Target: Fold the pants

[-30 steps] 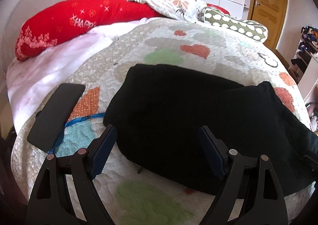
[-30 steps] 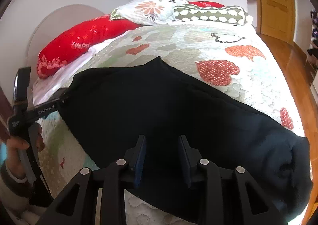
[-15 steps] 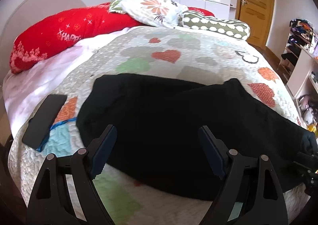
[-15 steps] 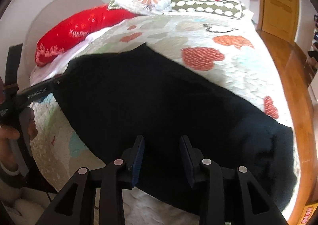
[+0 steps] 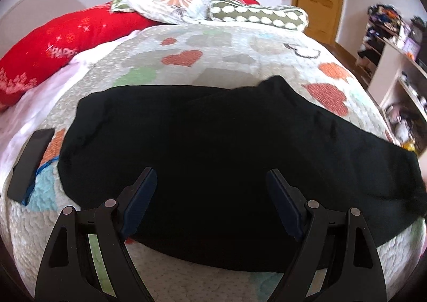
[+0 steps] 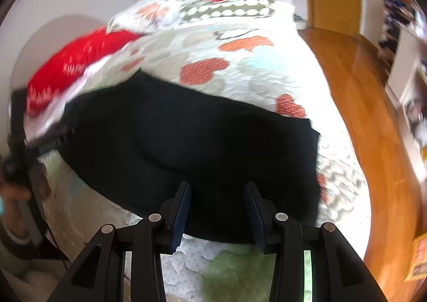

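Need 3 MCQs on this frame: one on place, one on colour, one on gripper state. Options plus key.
1. Where does the flat black phone-like slab lie?
A. left of the black fabric pants on the heart-patterned quilt
B. on the pants
C. on the floor

2. Colour of the long pillow with white lettering?
A. green
B. red
C. blue

3. State of the left gripper?
A. shut on the pants
B. holding a pillow
C. open, empty

Key: 1 A, the slab rests on quilt beside the pants; 2 B, plainly red; 3 C, fingers stand wide apart above the cloth.
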`<state>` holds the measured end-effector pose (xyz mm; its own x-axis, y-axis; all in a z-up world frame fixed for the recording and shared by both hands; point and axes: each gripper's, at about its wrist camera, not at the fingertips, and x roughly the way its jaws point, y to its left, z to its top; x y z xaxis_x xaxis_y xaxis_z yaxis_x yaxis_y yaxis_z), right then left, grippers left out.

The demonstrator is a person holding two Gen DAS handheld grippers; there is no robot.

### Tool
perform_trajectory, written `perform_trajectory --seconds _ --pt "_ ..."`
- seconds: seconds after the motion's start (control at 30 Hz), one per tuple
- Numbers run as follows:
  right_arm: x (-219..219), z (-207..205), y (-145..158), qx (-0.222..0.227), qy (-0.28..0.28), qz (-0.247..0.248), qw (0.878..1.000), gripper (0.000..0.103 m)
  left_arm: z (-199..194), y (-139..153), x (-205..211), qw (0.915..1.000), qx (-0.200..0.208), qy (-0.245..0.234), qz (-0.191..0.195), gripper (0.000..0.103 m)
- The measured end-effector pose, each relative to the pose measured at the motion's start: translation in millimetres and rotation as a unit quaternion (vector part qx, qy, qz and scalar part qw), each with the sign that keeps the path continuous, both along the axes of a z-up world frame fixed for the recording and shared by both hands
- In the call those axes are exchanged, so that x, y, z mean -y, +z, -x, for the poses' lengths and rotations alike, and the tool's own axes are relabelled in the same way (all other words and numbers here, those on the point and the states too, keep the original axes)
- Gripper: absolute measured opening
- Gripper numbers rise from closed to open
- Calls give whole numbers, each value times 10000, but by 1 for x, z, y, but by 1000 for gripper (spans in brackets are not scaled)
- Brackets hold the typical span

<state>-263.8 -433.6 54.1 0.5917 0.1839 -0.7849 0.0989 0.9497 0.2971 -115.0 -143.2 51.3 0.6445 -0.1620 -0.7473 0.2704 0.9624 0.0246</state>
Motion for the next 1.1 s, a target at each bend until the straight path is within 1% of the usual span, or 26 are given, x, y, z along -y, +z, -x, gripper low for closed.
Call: perform_trajectory --seconds 0.03,0.13,0.17,0.2,0.27,0.33,0.43,0.5,0.53,0.6,0.67,0.73,0.83,0.9,0.97,1.0,1.03,1.07,1.1 --pt "2 3 2 19 -55 -1 10000 40 0 0 0 10000 12 -35 12 84" --pt "8 15 9 39 -279 360 9990 40 -1 2 5 9998 -14 -221 29 84" --pt "12 18 10 37 -376 380 9986 40 0 4 7 9995 5 -310 23 84" --pt "17 24 12 46 -493 346 9982 41 1 8 11 9989 54 -455 43 84" --pt "28 35 13 13 -750 279 9968 45 2 15 18 9971 105 -746 132 84" --pt "37 45 10 15 -919 164 9956 45 1 22 30 9939 105 -1068 256 84" --pt "48 52 3 77 -1054 -270 9940 46 -6 26 55 9849 -323 -1638 463 84" --pt "50 53 -3 114 -1039 -496 9933 48 -11 25 76 9762 -621 -1992 585 84" --pt "51 52 -5 129 -1052 -563 9928 49 -12 25 85 9732 -687 -2114 589 84" --pt "55 53 -9 267 -1075 -770 9909 52 -13 25 107 9673 -729 -2382 474 84" --pt "59 53 -13 347 -1183 -1001 9873 54 -9 26 130 9613 -617 -2664 337 84" --pt "63 49 -17 390 -1262 -1167 9843 54 -7 26 153 9528 -550 -2980 199 84" --pt "70 40 -19 395 -1311 -1194 9834 54 -7 24 186 9391 -479 -3402 -19 84" --pt "73 34 -22 384 -1315 -1206 9832 55 -9 21 205 9266 -495 -3726 -135 84" --pt "78 28 -26 310 -1328 -1234 9829 56 -10 17 221 9170 -457 -3955 -224 84" --pt "79 27 -26 308 -1313 -1251 9829 56 -9 14 227 9090 -506 -4130 -258 84" --pt "79 27 -26 324 -1278 -1276 9830 58 -10 9 236 8976 -604 -4355 -315 84" --pt "80 27 -27 345 -1236 -1300 9832 59 -11 6 241 8931 -616 -4441 -363 84" --pt "80 29 -27 370 -1188 -1333 9832 60 -11 1 249 8868 -605 -4559 -453 84"
